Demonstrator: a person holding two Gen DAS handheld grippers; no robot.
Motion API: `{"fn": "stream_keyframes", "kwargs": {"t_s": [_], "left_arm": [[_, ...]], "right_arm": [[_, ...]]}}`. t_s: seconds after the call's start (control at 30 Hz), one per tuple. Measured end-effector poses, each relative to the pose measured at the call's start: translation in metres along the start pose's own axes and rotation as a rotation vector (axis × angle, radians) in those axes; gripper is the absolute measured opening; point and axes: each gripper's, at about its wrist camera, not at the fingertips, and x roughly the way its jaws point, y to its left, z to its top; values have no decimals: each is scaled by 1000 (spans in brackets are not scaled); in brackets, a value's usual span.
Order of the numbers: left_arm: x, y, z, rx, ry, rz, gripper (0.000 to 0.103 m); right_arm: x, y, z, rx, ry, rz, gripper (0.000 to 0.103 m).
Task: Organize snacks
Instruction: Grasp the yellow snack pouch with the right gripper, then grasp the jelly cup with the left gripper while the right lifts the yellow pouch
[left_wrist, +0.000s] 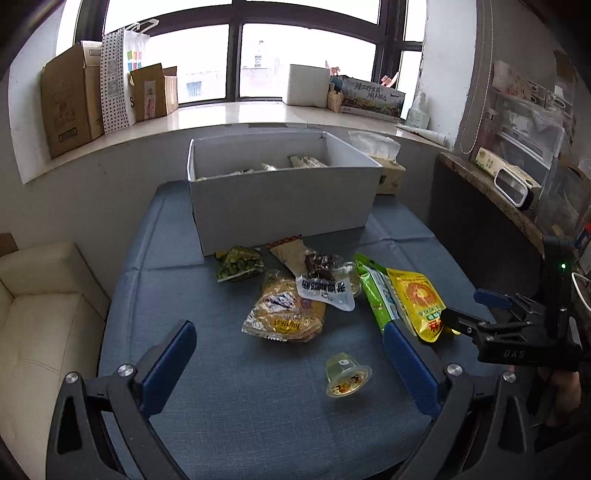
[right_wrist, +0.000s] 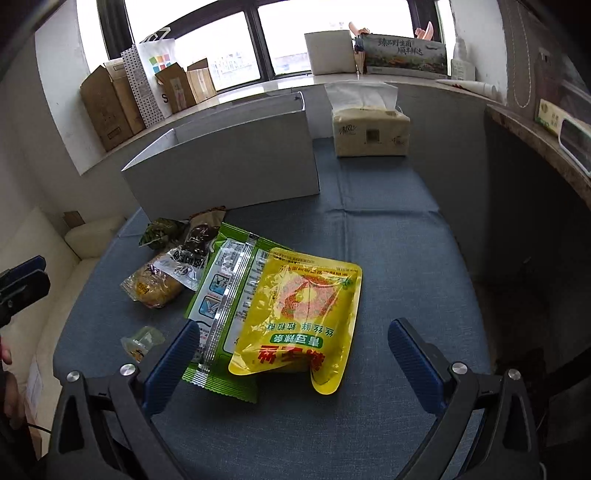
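Left gripper (left_wrist: 290, 363) spread wide at the bottom of its own view, blue pads (left_wrist: 168, 365) apart and empty, hovering over the blue cloth tabletop (left_wrist: 240, 424). Framed between them, a small jelly cup (left_wrist: 347, 374) lying alone on the cloth, touching neither pad. Right gripper (right_wrist: 295, 363) likewise wide apart and empty, low in its own view, with the yellow snack pouch (right_wrist: 299, 314) reaching down between the pads; contact could not be told. Seen also at the right edge of the left view (left_wrist: 476, 310), with a hand (left_wrist: 561, 395) under it.

Yellow pouch overlapping a green packet (right_wrist: 221, 306) on its left side. Further left in the frame, a bread pack (left_wrist: 286, 314), partly covered by a white-labelled packet (left_wrist: 325, 291). Above these, a brown packet (left_wrist: 291, 254) with dark contents and a green bean bag (left_wrist: 240, 264), both close to the front wall of the white box (left_wrist: 280, 206). White box in the upper centre of the left view, open, a few wrappers showing over its rim. Tissue pack (right_wrist: 369, 129) just beside the box, upper right.
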Motion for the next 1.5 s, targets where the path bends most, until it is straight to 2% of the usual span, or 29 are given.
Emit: {"fn": "stream_keyframes", "kwargs": {"t_s": [0.07,0.13,0.23,0.37,0.5,0.63,0.67,0.7,0.77,0.83,0.93,0.97,1.03,1.1,1.2,1.43,1.5], "left_arm": [[6,4,-4,-34,31,-34,103],[10,6,-7,-51,49,-61,103],[10,3,-9,-37,49,-55,103],[9,-1,-10,-24,48,-64,103],[12,-3,-11,-16,57,-65,103],[15,-3,-11,-14,67,-64,103],[16,-3,-11,-13,70,-62,103],[18,-4,-12,-14,78,-60,103],[22,-5,-13,-12,91,-57,103],[23,-7,-15,-3,97,-64,103],[23,-12,-15,11,95,-64,103],[23,-13,-15,17,94,-64,103],[22,-15,-16,29,92,-60,103],[24,-15,-17,33,98,-59,103],[29,-12,-17,18,115,-58,103],[37,-9,-21,16,135,-52,103],[41,-11,-22,27,146,-62,103]], "right_arm": [[7,3,-1,-13,12,6,103],[19,9,-1,-36,39,-32,103],[38,12,1,-36,74,-20,103],[58,12,1,-32,102,-57,103],[57,-1,-4,35,75,-1,102],[51,-14,0,113,98,75,100],[50,-18,0,131,100,86,94],[50,-19,0,123,94,56,79],[50,-15,0,56,91,-39,63],[51,-11,-2,19,94,-59,63],[57,9,-5,-106,114,-155,62],[57,13,-5,-115,115,-162,60],[55,9,-4,-90,110,-153,49],[49,-3,-4,-23,91,-95,38],[40,-8,-6,-13,85,-67,31],[4,-8,-4,4,1,-6,24],[-9,-11,2,16,-37,-17,24]]}}
